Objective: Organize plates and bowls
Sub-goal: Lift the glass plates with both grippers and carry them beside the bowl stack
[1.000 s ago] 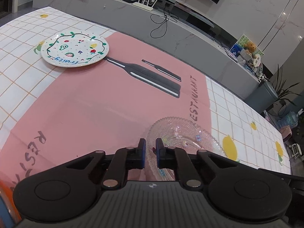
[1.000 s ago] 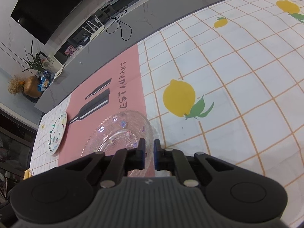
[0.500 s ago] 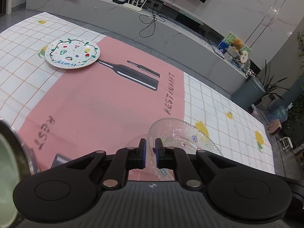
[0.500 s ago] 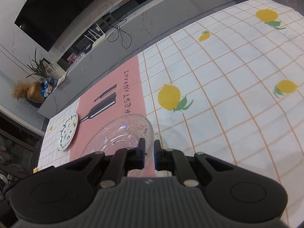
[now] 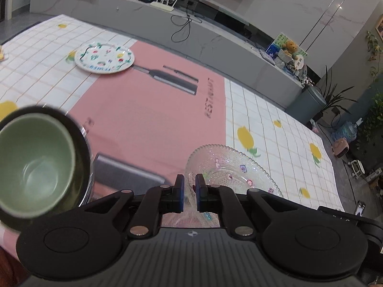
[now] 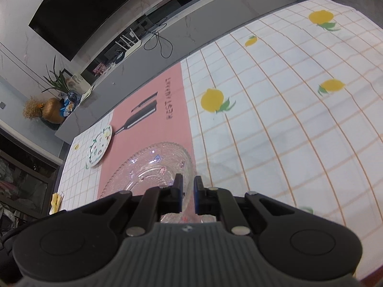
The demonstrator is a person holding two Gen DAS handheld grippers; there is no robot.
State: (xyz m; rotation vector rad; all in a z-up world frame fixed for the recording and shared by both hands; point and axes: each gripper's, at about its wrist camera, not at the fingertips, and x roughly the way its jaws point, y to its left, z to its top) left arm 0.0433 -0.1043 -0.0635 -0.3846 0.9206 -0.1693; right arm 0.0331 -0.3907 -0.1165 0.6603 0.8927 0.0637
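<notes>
Gripping glass plate [image 5: 229, 169] rim: left claw [image 5: 189, 192] and right claw [image 6: 188, 192] both pinch it | glass is slick, brittle, stiff | keep your hands level | painted plate [image 5: 104, 58] lies well beyond it.

Around the table

A checked tablecloth [image 5: 275, 124] with yellow lemons covers the table. A pink mat [image 5: 143, 119] lies on it. At twelve o'clock, a white router [image 5: 165, 2] sits on the grey shelf [image 5: 215, 38].

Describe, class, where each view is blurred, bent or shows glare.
Left wrist view: the green bowl at the left edge is soft, too close; the table edge bows. Right wrist view: the cloth grid curves like a barrel; highlights glint on the glass plate; a ceiling light reflects on the wall.
</notes>
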